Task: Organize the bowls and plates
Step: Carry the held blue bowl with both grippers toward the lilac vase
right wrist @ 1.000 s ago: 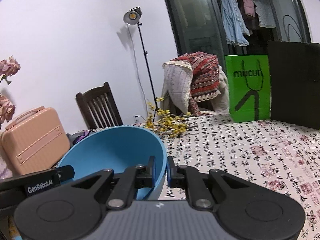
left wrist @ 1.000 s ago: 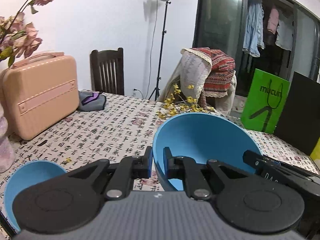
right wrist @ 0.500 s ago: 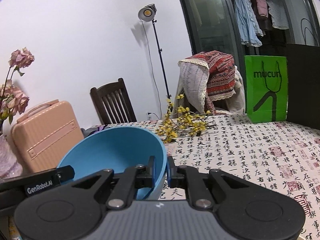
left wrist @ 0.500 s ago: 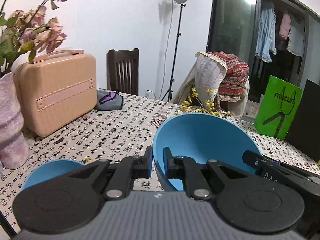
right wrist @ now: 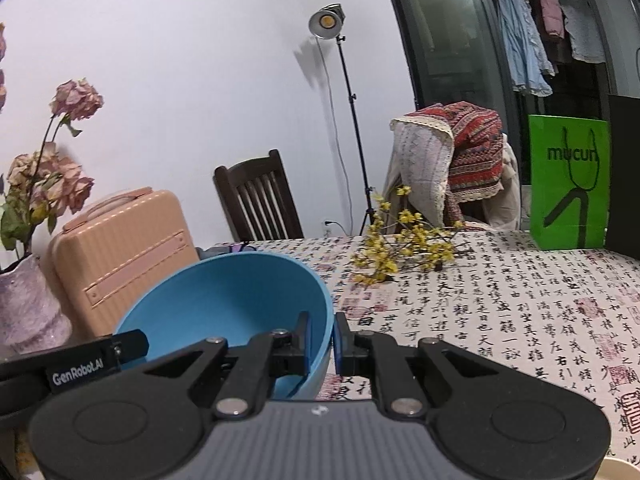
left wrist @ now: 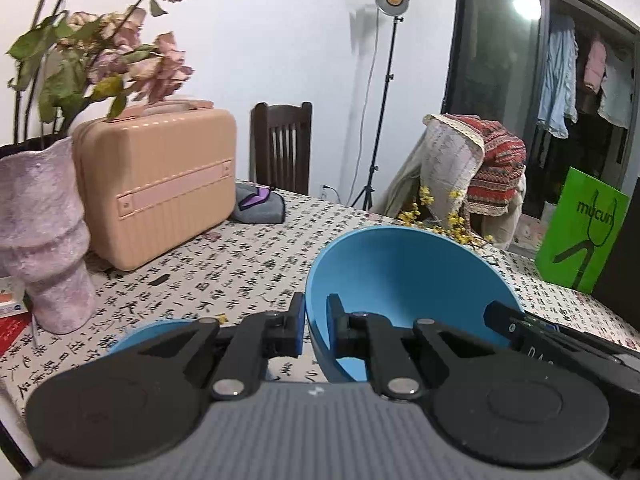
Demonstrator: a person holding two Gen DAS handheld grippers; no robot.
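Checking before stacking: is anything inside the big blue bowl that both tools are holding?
The big blue bowl looks empty: bare blue inner wall in both views. Its very bottom is hidden behind the left tool and right tool.

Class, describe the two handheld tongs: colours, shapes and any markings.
Both the left tongs and right tongs are black: linked arms on round discs, blue pads, ribbed grey body. The left one, seen from the right wrist, reads "GenRobot.AI" in white.

smooth matt plastic blue bowl [left wrist: 404, 276]
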